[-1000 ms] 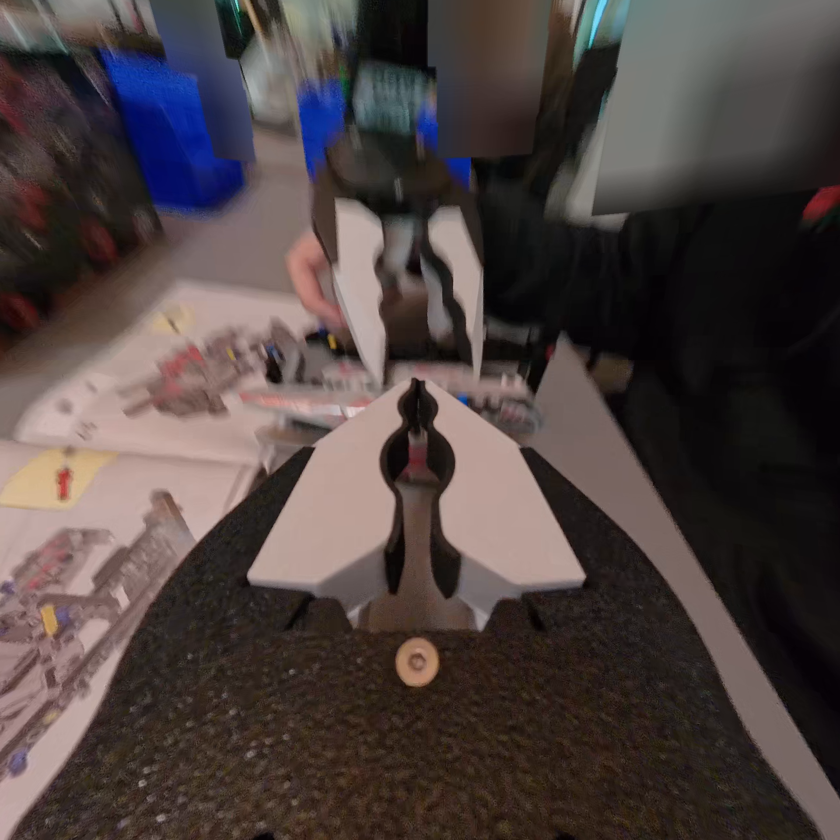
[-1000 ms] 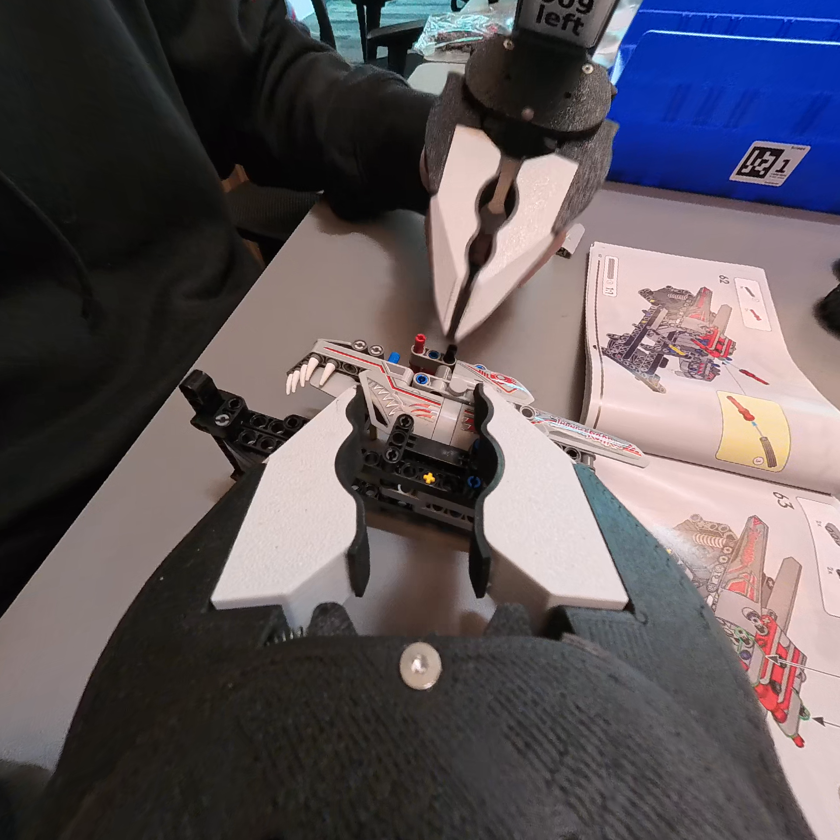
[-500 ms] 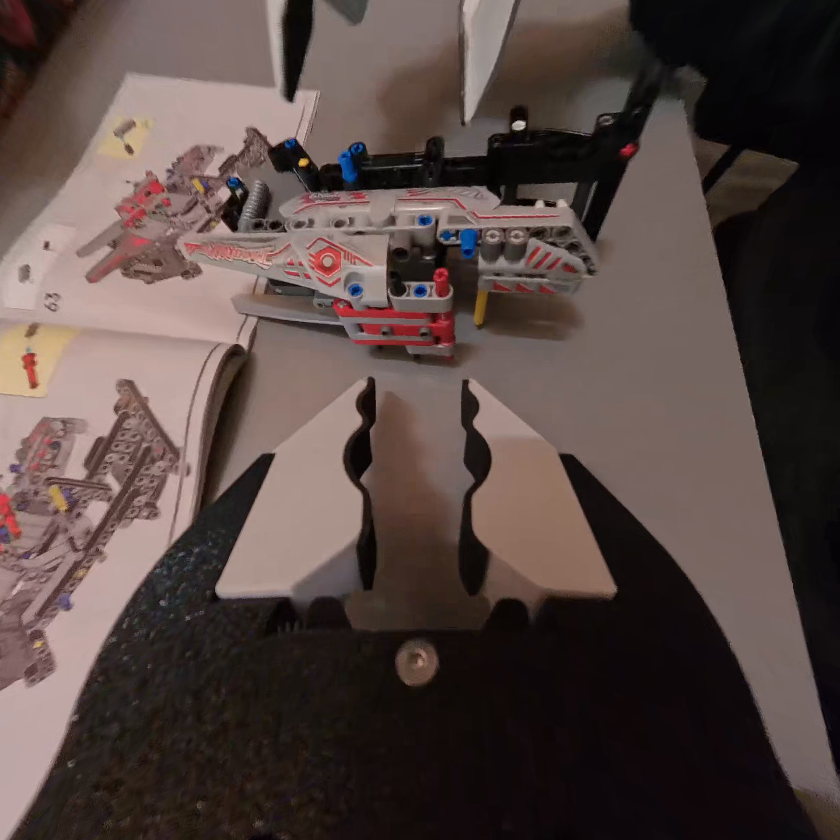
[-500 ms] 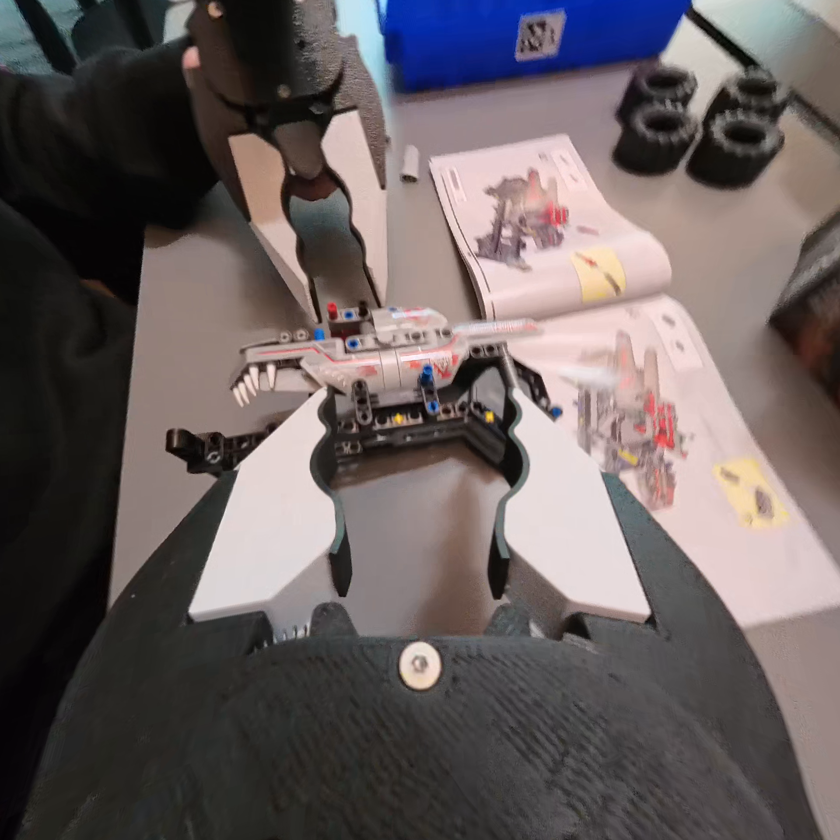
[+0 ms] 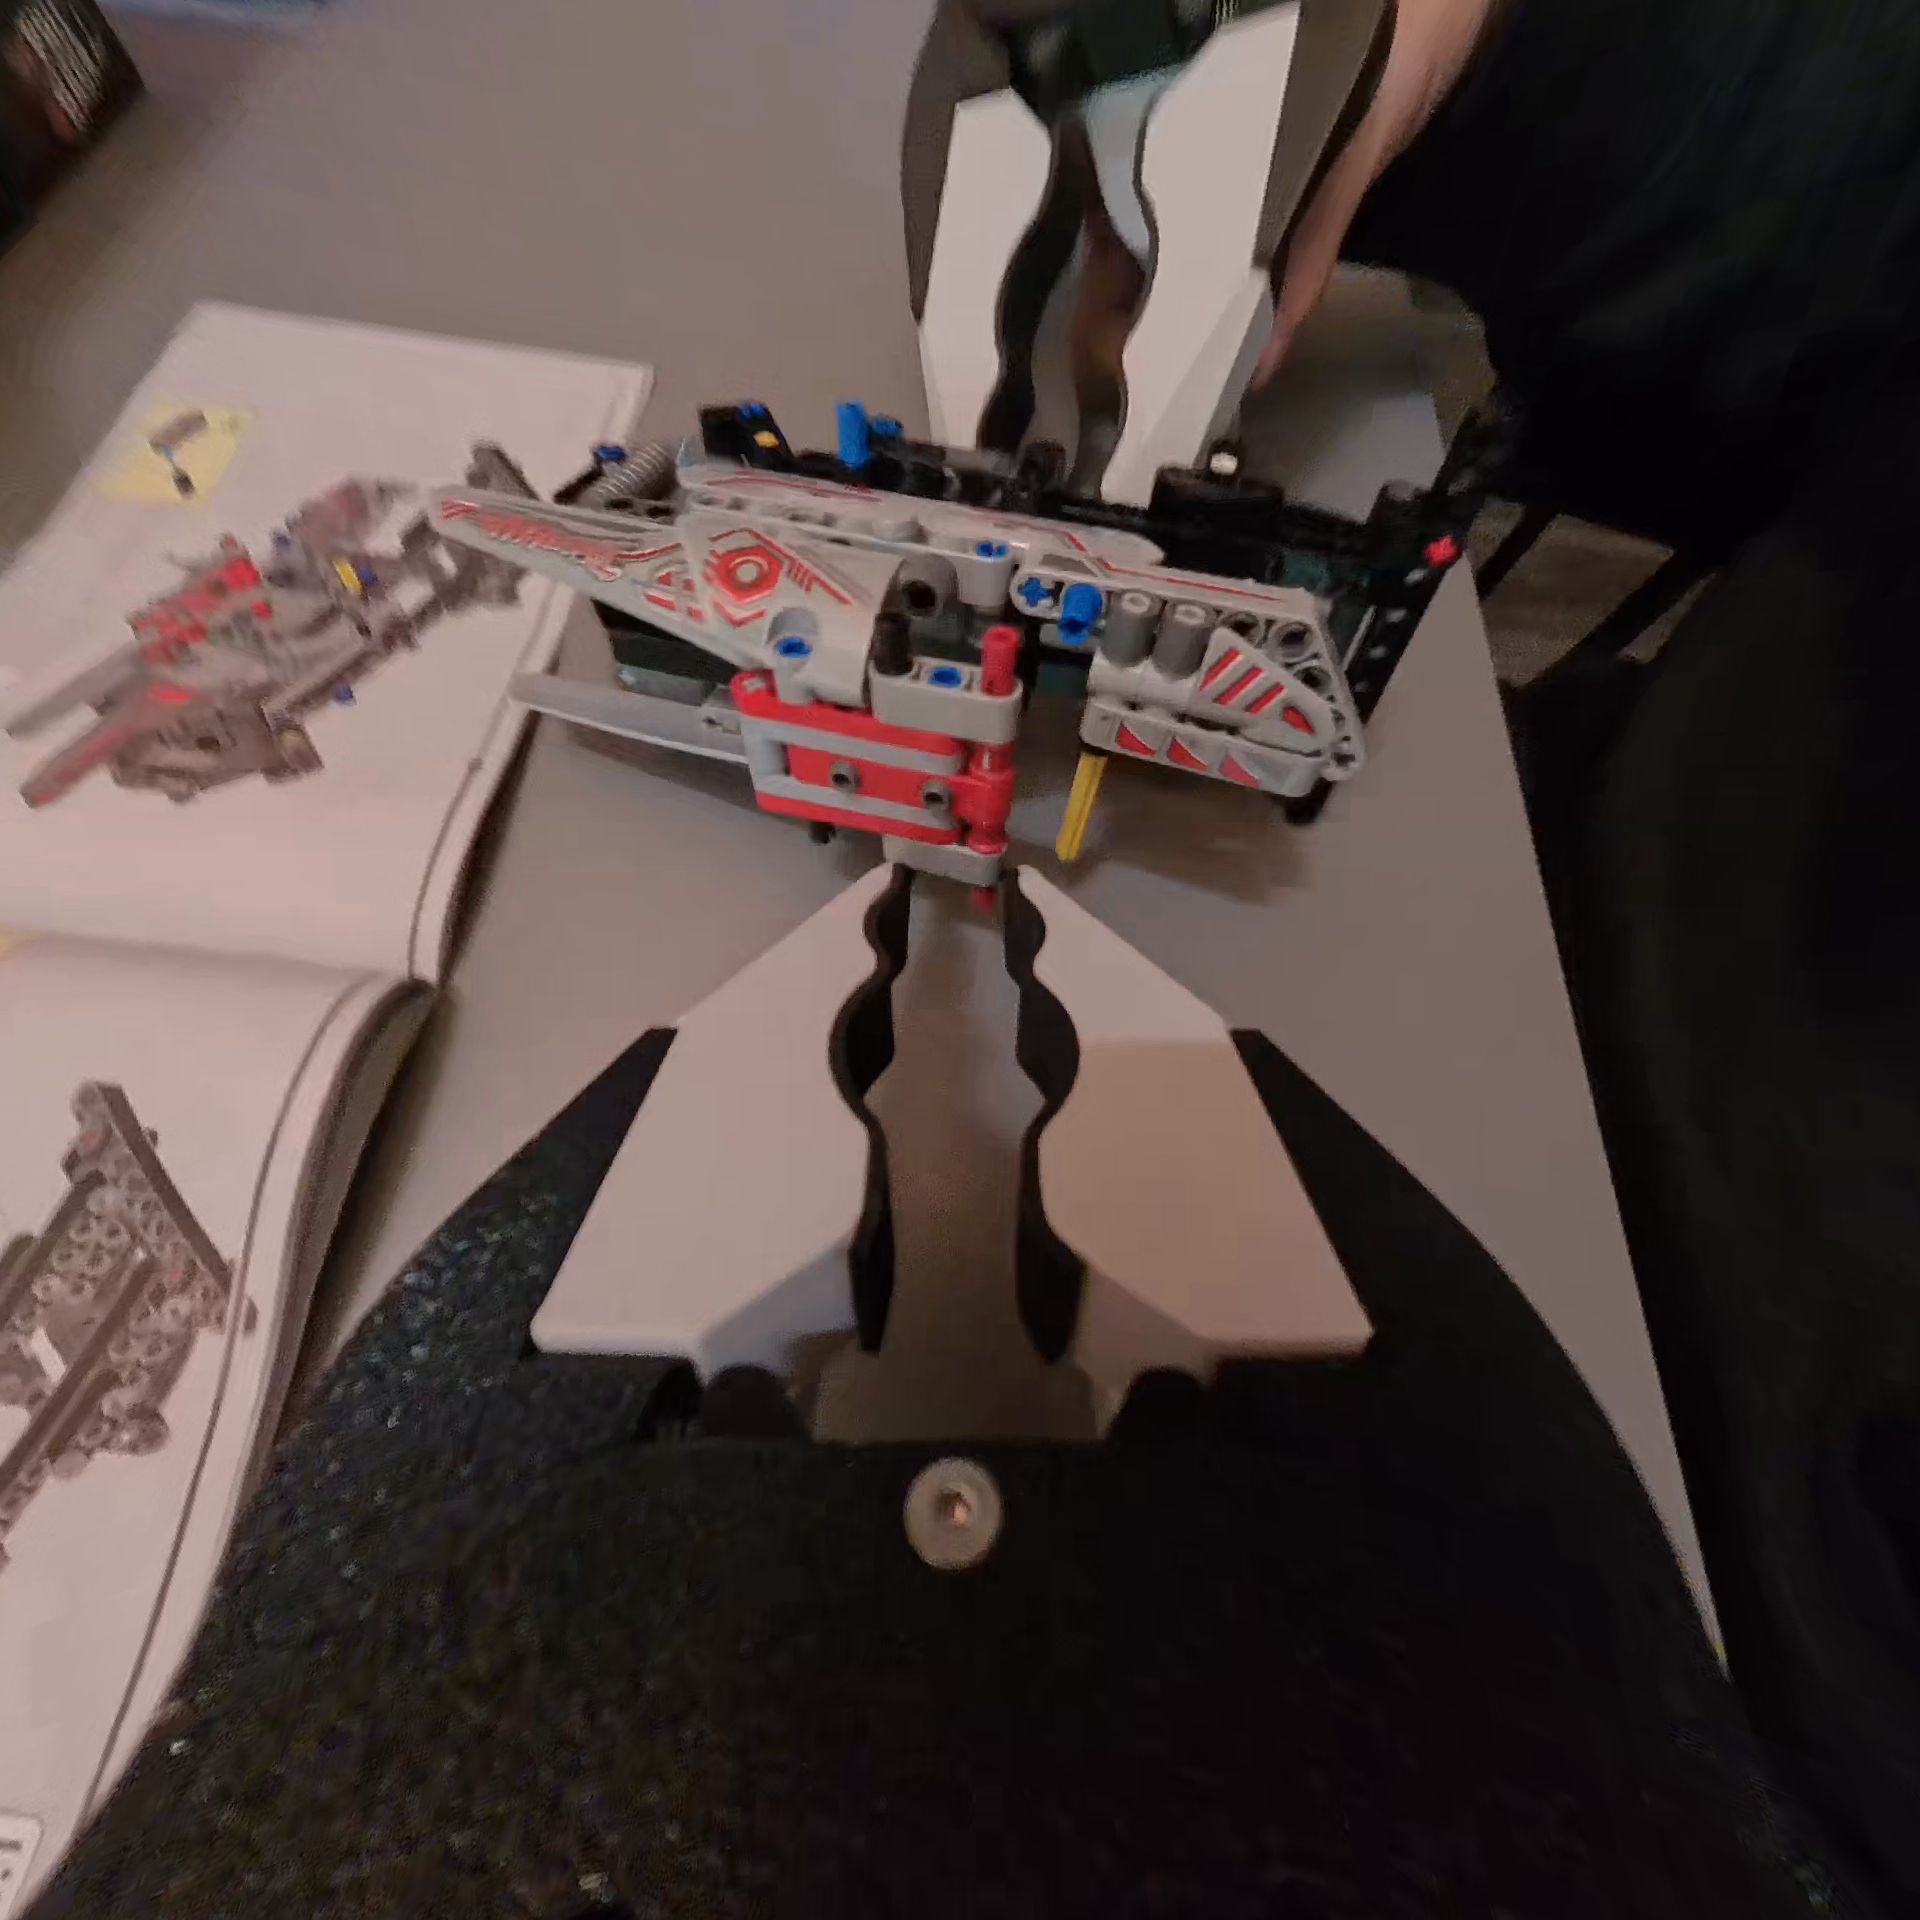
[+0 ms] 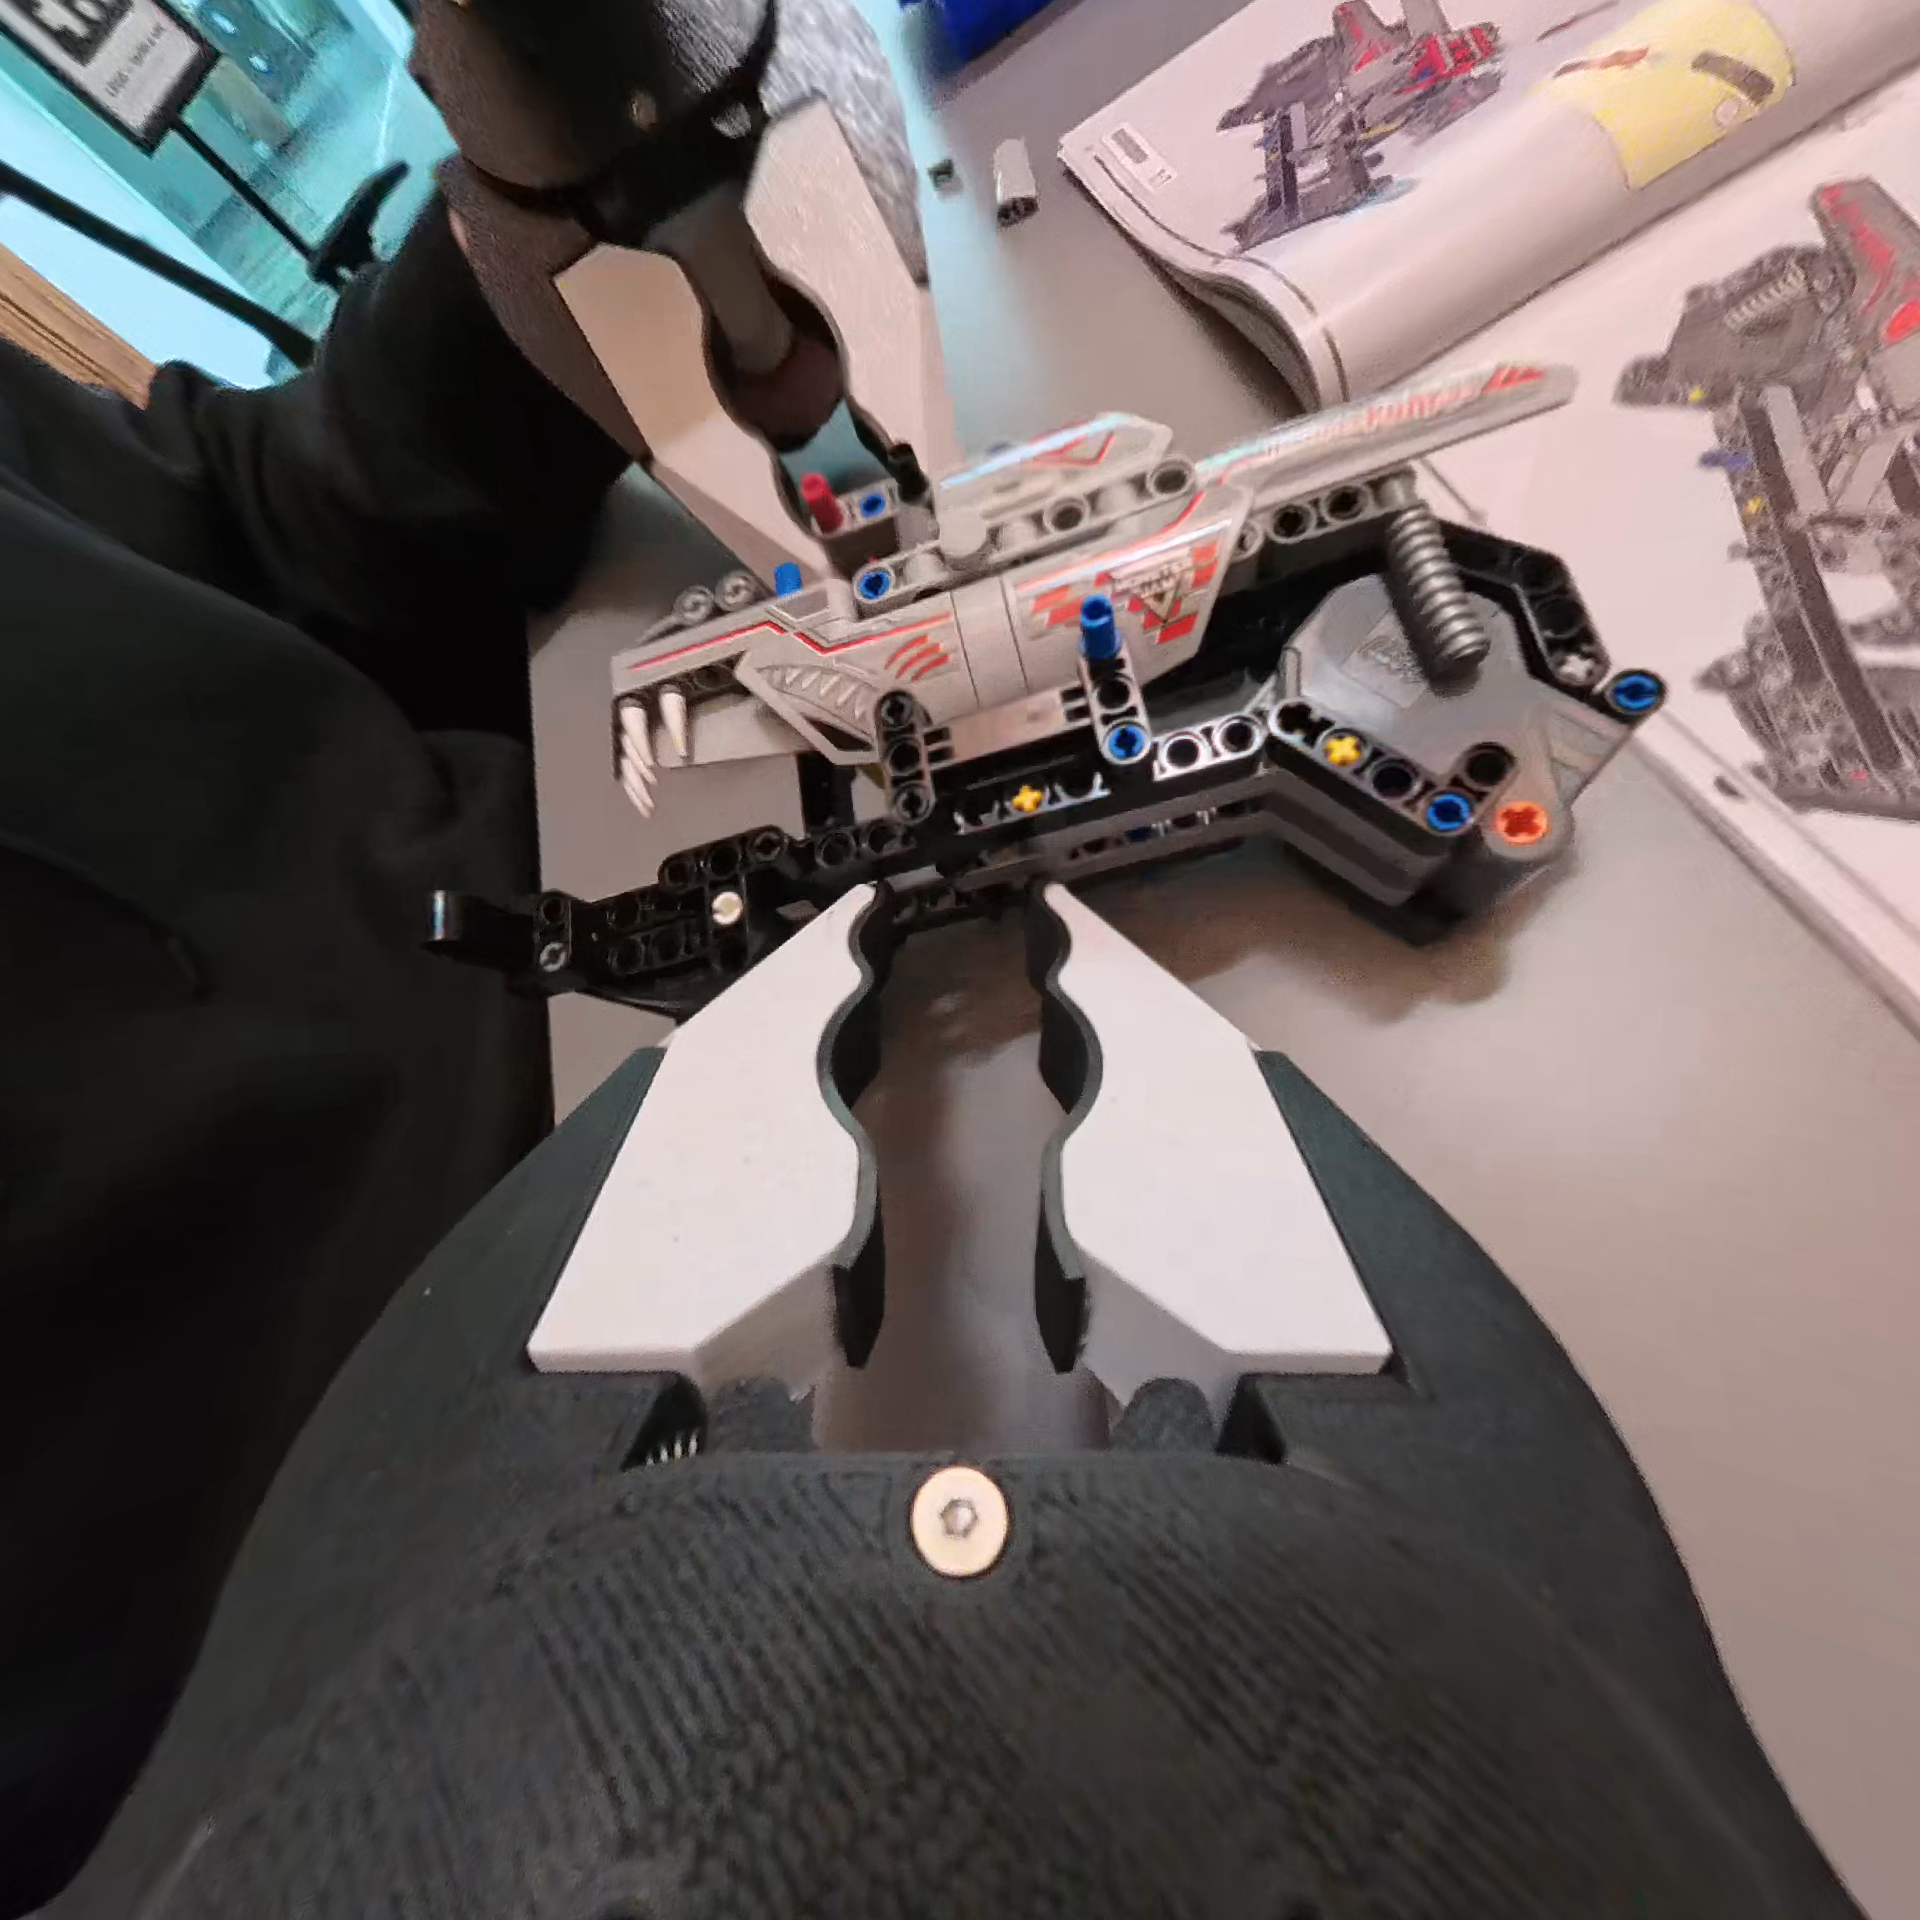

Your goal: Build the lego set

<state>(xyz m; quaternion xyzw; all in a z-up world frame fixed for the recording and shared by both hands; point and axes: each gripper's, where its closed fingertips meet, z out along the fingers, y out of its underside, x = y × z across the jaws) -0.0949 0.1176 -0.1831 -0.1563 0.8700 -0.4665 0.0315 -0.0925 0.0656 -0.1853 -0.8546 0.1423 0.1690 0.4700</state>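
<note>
The grey, red and black lego model stands on the grey table. My left gripper has its jaws narrowed on the grey piece under the model's red block. A red pin stands in the beam just above. My right gripper has its jaws narrowed on the black beam at the near side of the model. In the left wrist view its fingers come down behind the model. In the right wrist view the left gripper's fingers straddle the red pin.
An open instruction booklet lies beside the model, also in the right wrist view. A small grey loose piece lies beyond it. The table edge runs close by, and a person's dark sleeve is beside it. My hands' fingertips stand some 6 cm from each other. The small grey loose piece is closer to my left gripper, around 20 cm from its tips; the right tips are 30 cm off.
My left gripper let go of the red pin, opened, came in low and narrowed on the model's underside. My right gripper opened wide, then narrowed on the black beam.
</note>
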